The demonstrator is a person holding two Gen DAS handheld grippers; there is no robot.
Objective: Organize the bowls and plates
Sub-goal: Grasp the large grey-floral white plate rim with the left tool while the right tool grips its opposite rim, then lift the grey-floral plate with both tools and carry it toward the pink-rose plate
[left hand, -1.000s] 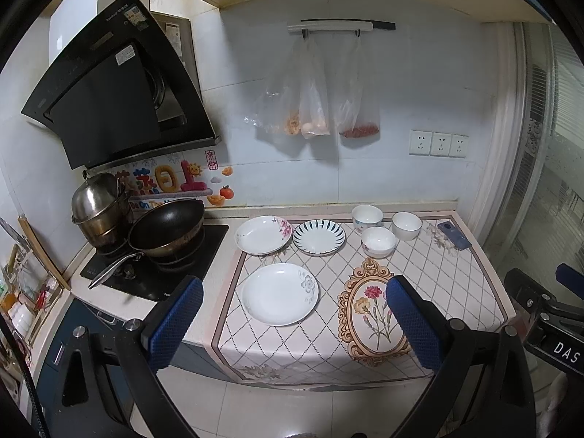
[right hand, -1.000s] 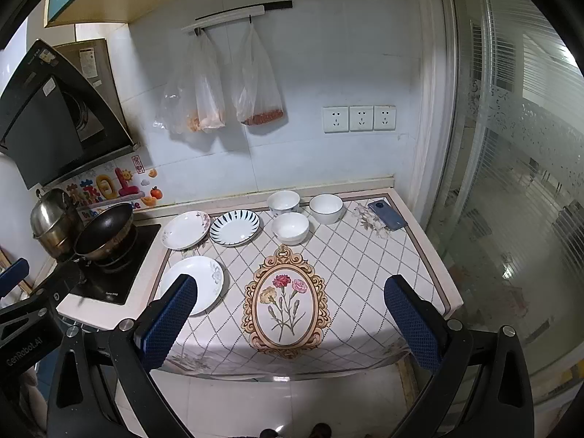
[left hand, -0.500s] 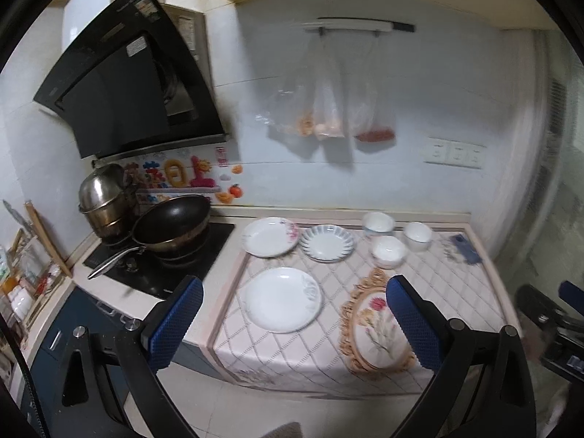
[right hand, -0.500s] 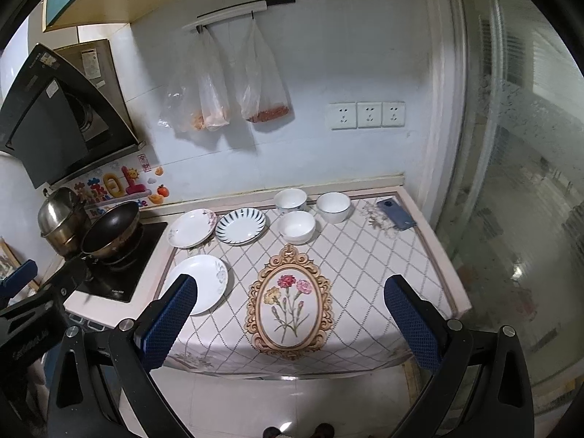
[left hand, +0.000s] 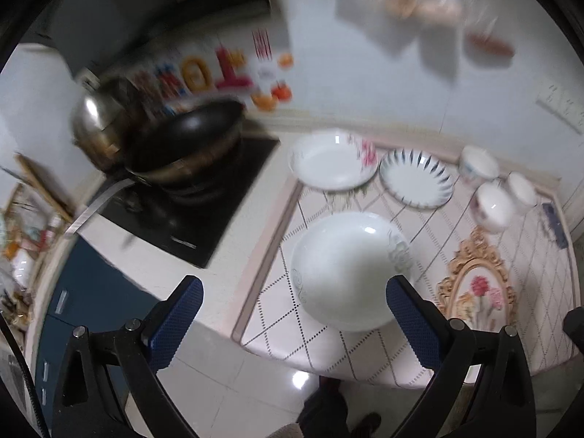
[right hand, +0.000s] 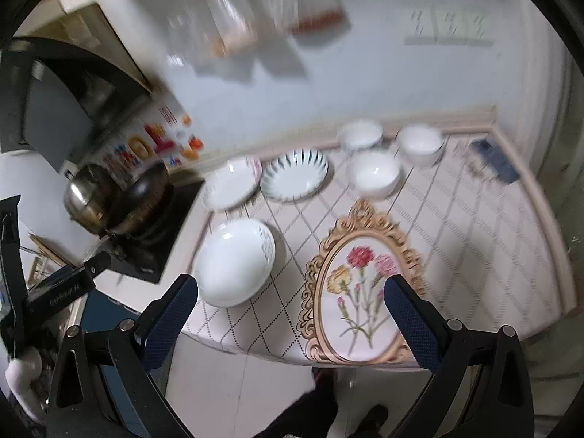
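Note:
Three plates lie on the patterned counter mat: a large white plate (left hand: 343, 270) (right hand: 235, 261) at the front, a pink-flowered plate (left hand: 330, 164) (right hand: 230, 186) and a blue-streaked plate (left hand: 416, 182) (right hand: 294, 175) behind it. Three white bowls (left hand: 492, 206) (right hand: 372, 175) stand in a cluster to their right. My left gripper (left hand: 292, 321) is open and empty, in front of the large white plate. My right gripper (right hand: 292, 321) is open and empty, in front of the counter's front edge, between the large plate and the flower print.
A black wok (left hand: 182, 149) and a steel pot (left hand: 98, 124) sit on the hob at the left. A gold-framed flower print (right hand: 359, 284) marks the mat. A dark phone (right hand: 492, 158) lies at the back right. Bags hang on the wall.
Both grippers have moved closer to the counter and tilted down; the dishes look larger. The views are motion-blurred. No dish has moved.

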